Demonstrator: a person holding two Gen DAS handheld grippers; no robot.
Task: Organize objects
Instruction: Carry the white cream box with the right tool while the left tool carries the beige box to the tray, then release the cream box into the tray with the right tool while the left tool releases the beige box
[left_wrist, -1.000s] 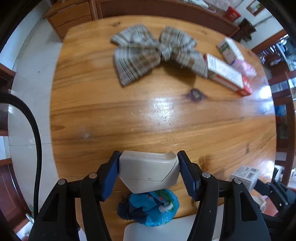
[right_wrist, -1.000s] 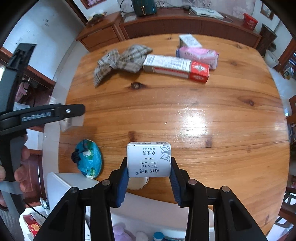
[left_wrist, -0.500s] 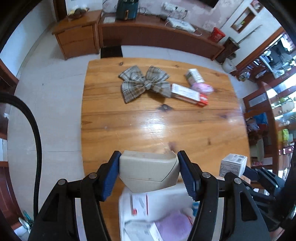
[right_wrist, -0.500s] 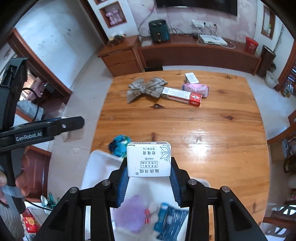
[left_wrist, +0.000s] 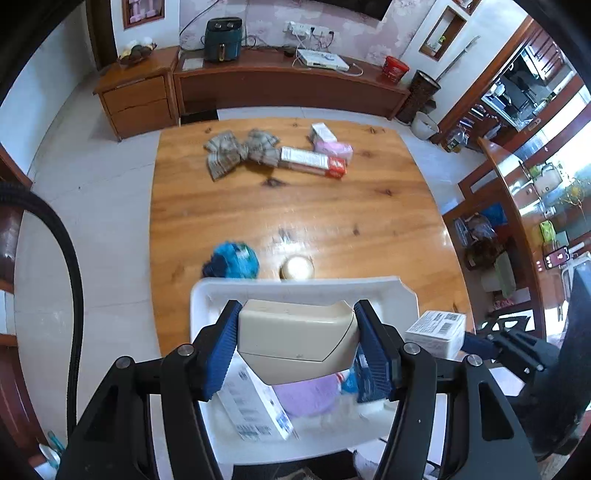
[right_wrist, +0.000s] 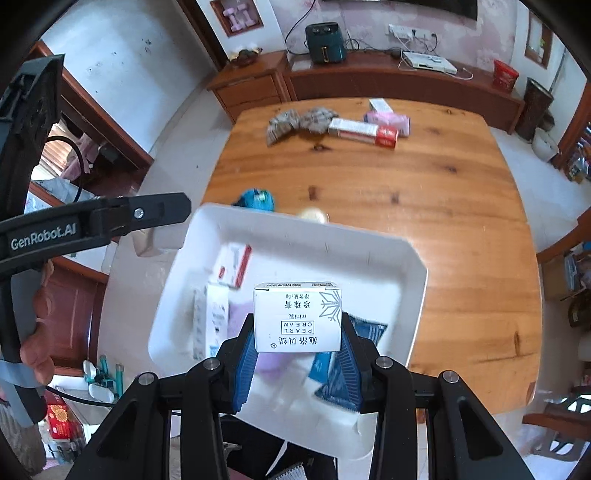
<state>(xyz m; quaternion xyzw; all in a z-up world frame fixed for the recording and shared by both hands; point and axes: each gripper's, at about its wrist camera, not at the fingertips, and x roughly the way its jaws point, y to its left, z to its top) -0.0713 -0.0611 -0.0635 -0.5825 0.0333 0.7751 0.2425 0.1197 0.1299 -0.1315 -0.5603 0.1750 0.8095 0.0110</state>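
sideboard (left_wrist: 280, 79) | air fryer (left_wrist: 222, 38) on it | red tub (left_wrist: 394, 68)

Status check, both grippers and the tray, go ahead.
Left gripper shut on beige case. Right gripper shut on pearl cream box. Both above white tray.

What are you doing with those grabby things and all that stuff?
A person is tidying up with two grabbers. The left gripper holds a beige case between its fingers, and the right gripper holds a small white Pearl Cream box. Both are above a white tray that already has boxes and packets in it. A plaid bow and some boxes are on the wooden table.
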